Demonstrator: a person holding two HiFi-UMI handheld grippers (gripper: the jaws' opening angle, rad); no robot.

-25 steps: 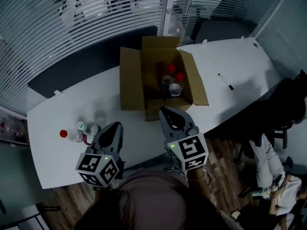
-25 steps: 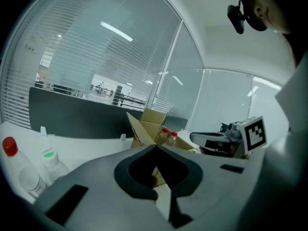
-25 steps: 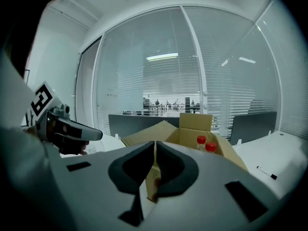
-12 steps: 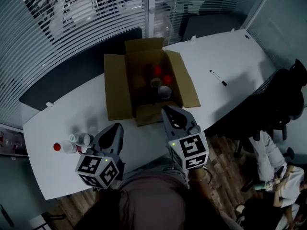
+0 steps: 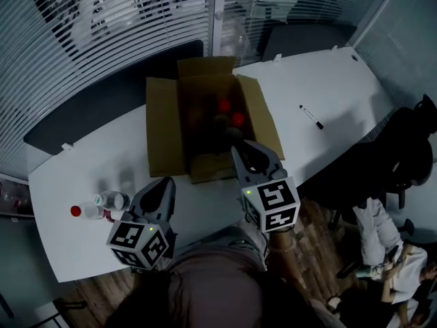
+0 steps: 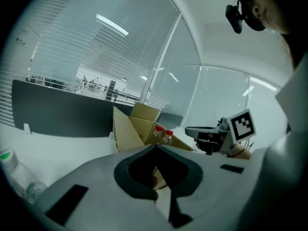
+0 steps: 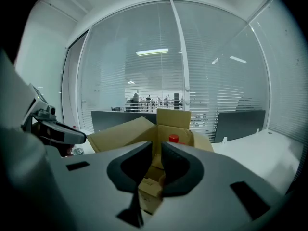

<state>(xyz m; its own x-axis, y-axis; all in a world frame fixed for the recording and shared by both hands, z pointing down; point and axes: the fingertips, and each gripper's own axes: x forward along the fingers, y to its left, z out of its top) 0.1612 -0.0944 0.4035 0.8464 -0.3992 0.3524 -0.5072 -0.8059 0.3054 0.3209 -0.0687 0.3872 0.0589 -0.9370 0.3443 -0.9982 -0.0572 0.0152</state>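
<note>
Head view, starting from the left: three small bottles [image 5: 102, 201] stand close together on the white table [image 5: 328, 80], near its left end. One has a red cap and one a green cap; the cap of the third I cannot make out. Just right of them, and nearer to the person, the left gripper [image 5: 166, 182] hangs over the front part of the table and touches none of them. In the left gripper view its jaws meet at the tips, with only the rounded hollow behind them, and nothing is between them.

Further right, in the middle of the table, stands the open cardboard box [image 5: 160, 125] with its flaps spread outward. Inside it, toward the far right part, are upright red-capped bottles [image 5: 224, 106]. The right gripper [image 5: 240, 147] is over the near right corner of the box and points into it. In the right gripper view its jaws are a little apart, with only a narrow gap, and they hold nothing; the cardboard of the box shows through the gap.

Right of the box a black marker pen [image 5: 311, 117] lies on the table, well apart from both grippers. At the far right, past the table edge, is a dark office chair [image 5: 410, 149].
</note>
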